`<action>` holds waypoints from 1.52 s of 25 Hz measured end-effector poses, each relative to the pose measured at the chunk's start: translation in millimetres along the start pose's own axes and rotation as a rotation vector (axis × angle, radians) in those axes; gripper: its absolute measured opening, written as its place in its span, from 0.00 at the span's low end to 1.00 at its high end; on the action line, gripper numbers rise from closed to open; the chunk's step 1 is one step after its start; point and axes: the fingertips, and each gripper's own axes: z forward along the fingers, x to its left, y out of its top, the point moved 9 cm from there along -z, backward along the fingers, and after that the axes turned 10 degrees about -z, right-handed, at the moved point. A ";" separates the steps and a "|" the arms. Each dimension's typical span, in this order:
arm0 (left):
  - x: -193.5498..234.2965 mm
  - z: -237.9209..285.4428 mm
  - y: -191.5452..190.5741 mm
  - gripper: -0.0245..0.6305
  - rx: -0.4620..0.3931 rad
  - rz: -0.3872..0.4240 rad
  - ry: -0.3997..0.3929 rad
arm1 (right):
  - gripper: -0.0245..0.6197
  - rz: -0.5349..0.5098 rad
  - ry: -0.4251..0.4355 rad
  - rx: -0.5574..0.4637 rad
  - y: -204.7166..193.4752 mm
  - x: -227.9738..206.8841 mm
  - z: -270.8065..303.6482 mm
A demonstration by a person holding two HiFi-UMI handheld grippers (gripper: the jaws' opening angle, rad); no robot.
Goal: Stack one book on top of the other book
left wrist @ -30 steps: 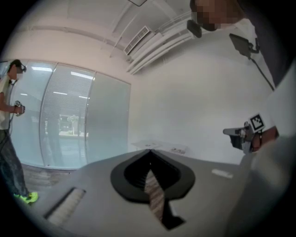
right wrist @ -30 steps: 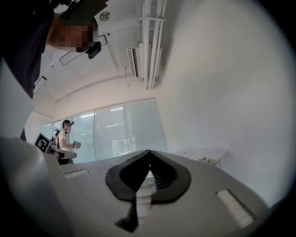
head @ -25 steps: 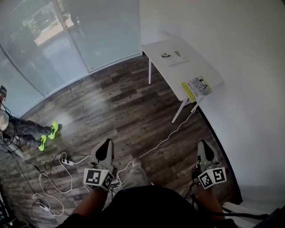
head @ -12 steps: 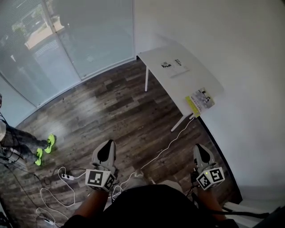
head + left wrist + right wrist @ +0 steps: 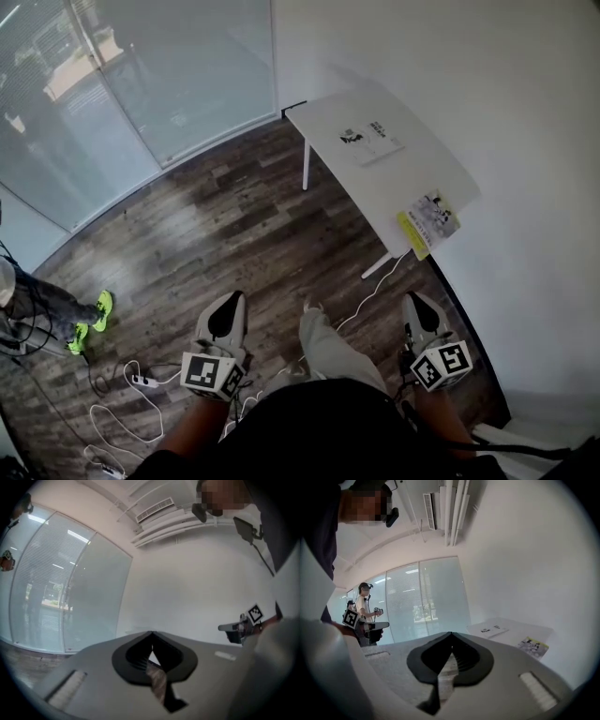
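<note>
Left claw (image 5: 225,314): lower left, grey jaws together, empty.
Thin white book (image 5: 370,139): upper centre, flat on white table (image 5: 412,178).
Right claw (image 5: 419,314): lower right, jaws together, empty.
Yellow-edged picture book (image 5: 428,220): right, at table's near edge.
Approach: part the jaws early; grip that edge book.

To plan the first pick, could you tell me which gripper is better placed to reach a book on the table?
Probably the right gripper: the yellow-edged book on the table lies almost straight ahead of it, while the left gripper hangs over the floor. Both are shut and empty.
</note>
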 end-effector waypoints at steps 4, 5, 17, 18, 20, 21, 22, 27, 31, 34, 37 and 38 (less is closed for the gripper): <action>18.1 39.0 23.1 0.04 -0.026 0.043 0.038 | 0.04 0.020 0.022 -0.020 -2.6 -27.6 61.8; 24.6 50.2 29.3 0.05 -0.026 0.049 0.056 | 0.04 0.035 0.024 -0.025 -2.2 -35.3 80.2; 40.4 213.4 108.8 0.04 0.017 0.185 0.047 | 0.04 0.076 0.082 -0.114 36.3 -131.6 239.5; 40.4 225.6 112.7 0.05 0.019 0.194 0.034 | 0.04 0.090 0.078 -0.116 34.8 -138.2 248.7; 41.9 248.9 120.2 0.05 0.008 0.206 0.017 | 0.04 0.112 0.075 -0.123 31.8 -147.9 264.7; 42.0 260.6 123.1 0.05 -0.001 0.211 0.012 | 0.04 0.113 0.076 -0.125 31.6 -152.1 272.0; 41.2 271.4 124.7 0.05 -0.009 0.218 0.008 | 0.04 0.111 0.079 -0.125 31.5 -156.7 278.9; 42.9 303.1 114.9 0.05 0.028 0.245 -0.014 | 0.04 0.105 0.058 -0.104 21.4 -176.1 299.2; 56.0 327.6 113.6 0.05 0.071 0.215 -0.036 | 0.04 0.135 0.022 -0.078 13.4 -185.7 304.4; 66.0 363.1 113.3 0.05 0.094 0.200 -0.095 | 0.04 0.136 -0.042 -0.071 16.3 -195.2 307.0; 70.6 408.1 112.0 0.05 0.107 0.184 -0.179 | 0.04 0.137 -0.125 -0.049 14.0 -207.2 307.9; 71.6 424.6 112.3 0.05 0.107 0.181 -0.211 | 0.04 0.142 -0.155 -0.038 14.4 -210.2 308.2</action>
